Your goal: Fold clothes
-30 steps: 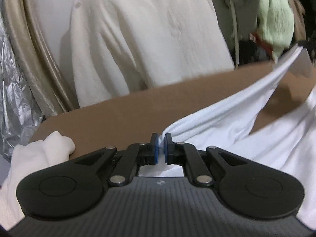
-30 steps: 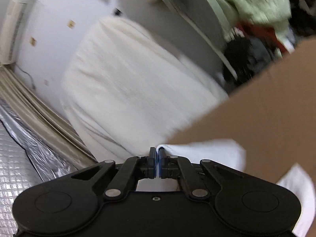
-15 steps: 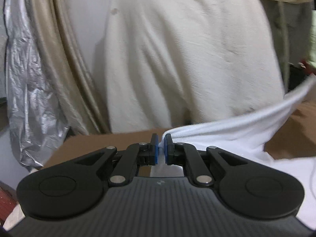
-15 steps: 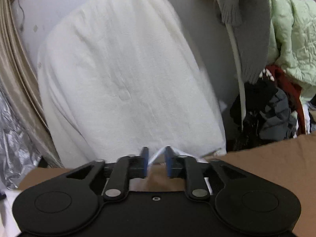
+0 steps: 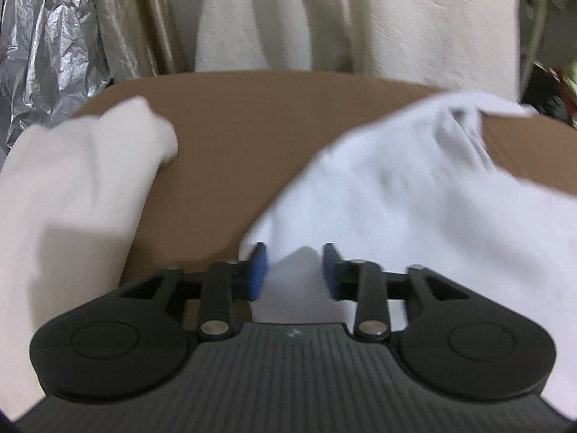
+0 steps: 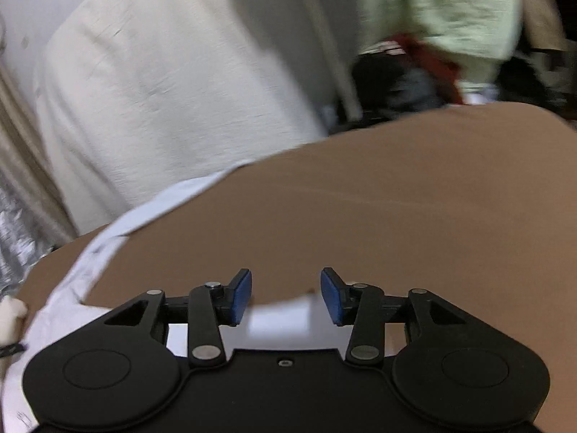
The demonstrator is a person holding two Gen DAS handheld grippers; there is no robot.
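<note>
My left tongs point(image 5: 294, 270): blue pads spread and just been opening; a fold of the white cotton garment point(image 5: 414, 195) lies between them, but the pads do not press on it
My right tongs point(image 6: 286, 294): blue pads spread too, also just been opening; a white edge of cloth shows low between them, not pinched
White cotton garment: lying loose on the brown flat bench point(image 5: 245, 137), heaped from the near middle towards the far right in the left view; in the right view its thin hem point(image 6: 119, 223) runs along the bench's far-left edge
Cream-white soft cloth bundle point(image 5: 72, 187): on the left side of the bench, apart from the garment
Far side: a large cream fabric-covered shape point(image 6: 162, 83), crinkled silver foil sheet point(image 5: 47, 43) at far left, pale green quilted clothing point(image 6: 450, 11) at far right, blurred
</note>
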